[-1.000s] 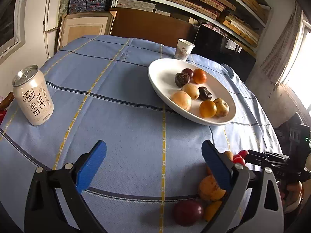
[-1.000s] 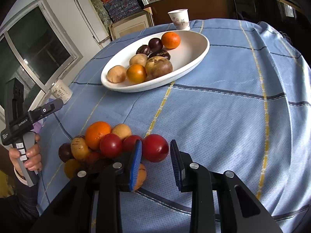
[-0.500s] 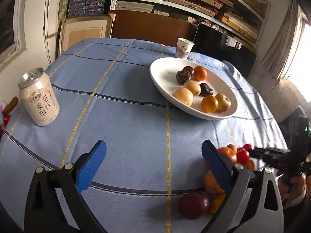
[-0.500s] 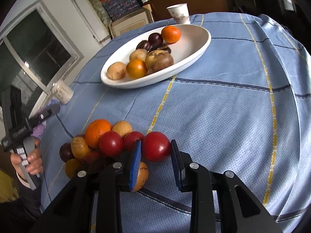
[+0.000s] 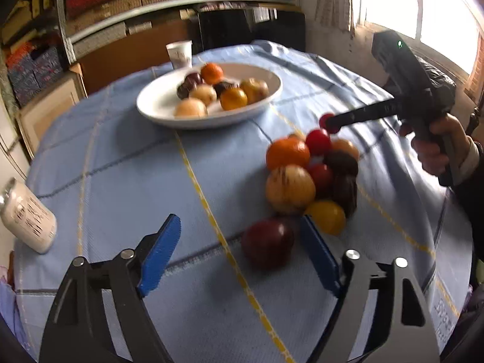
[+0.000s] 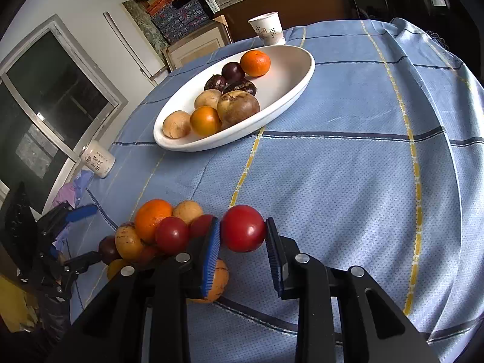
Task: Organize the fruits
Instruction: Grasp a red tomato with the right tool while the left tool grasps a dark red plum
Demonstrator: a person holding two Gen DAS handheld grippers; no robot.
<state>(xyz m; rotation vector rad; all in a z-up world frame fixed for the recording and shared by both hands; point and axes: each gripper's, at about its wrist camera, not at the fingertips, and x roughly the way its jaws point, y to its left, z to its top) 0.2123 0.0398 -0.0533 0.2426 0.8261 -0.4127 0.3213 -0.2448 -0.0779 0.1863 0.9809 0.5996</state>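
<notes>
Ahead of the left tongs [image 5: 240, 249], whose blue ribbed pads stand wide apart with nothing between them, a dark red plum [image 5: 267, 242] lies on the table [image 5: 121, 181] just inside the right-hand pad. Beyond it sits the loose fruit pile [image 5: 308, 175], with about nine pieces visible: one ribbed orange tangerine, a pale speckled round fruit, a smooth yellow one, two glossy red ones, two wrinkled dark ones and an orange one partly hidden at the back. Farther off, a smooth white oval dish [image 5: 157, 106] holds seven fruits. A white paper cup [image 5: 180, 54] stands behind it, and a pale can [image 5: 28, 220] with blurred, unreadable printing stands at the left edge. The table wears a woven blue cloth crossed by yellow and dark lines.

From the right wrist view, the right tongs [image 6: 242, 242] are closed against a glossy red fruit [image 6: 243, 228], one ribbed blue pad touching each side, at the near end of the pile on the table. Another orange fruit [image 6: 216, 281] lies under the left pad. The dish [image 6: 290, 81] again shows seven pieces: a tangerine, a dark plum, two wrinkled dark fruits, two tan ones beside a brownish one, and a smooth orange one. The cup [image 6: 267, 28] carries red Chinese characters that are too small to read, and the can [image 6: 98, 160] has dark characters.
</notes>
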